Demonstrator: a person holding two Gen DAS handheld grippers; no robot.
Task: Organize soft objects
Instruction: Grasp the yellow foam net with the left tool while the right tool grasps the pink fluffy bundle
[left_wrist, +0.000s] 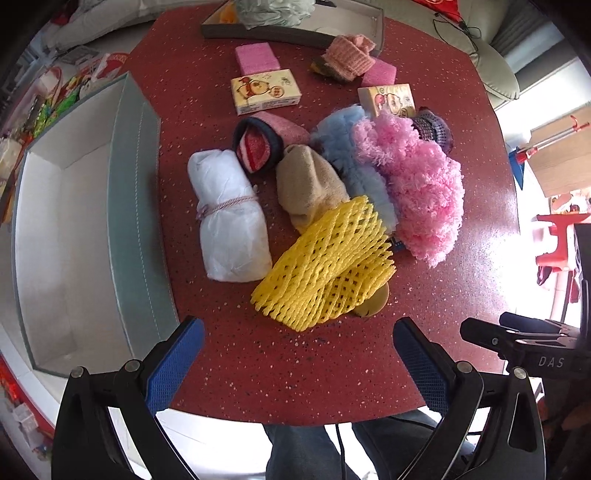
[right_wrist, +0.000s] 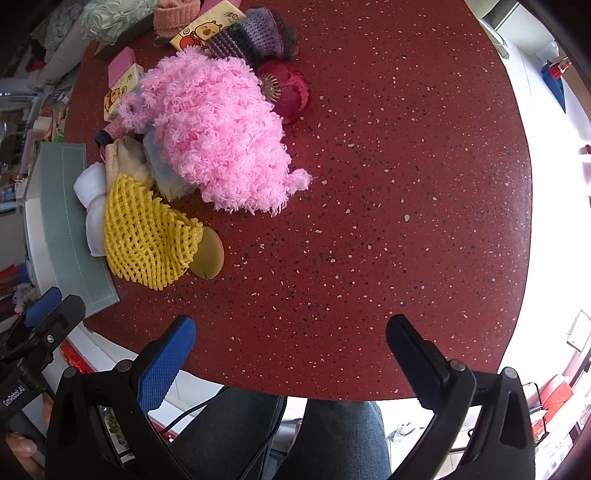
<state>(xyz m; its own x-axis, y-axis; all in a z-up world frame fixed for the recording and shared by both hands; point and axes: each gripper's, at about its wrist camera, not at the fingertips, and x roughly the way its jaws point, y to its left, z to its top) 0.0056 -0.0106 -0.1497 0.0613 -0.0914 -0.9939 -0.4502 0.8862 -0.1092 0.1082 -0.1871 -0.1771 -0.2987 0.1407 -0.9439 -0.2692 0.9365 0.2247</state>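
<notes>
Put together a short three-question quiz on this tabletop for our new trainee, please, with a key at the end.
1. True or false: the grey box at the table's left edge already holds the yellow foam net.
2. Which item lies directly between the box and the yellow foam net: (a) the fluffy pink item, (b) the white bundle tied with cord, (c) a tissue pack?
3. How do the left claw and the right claw stand?

Key
1. False; the net lies on the red table and the box looks empty.
2. b.
3. Both are open and hold nothing.
</notes>
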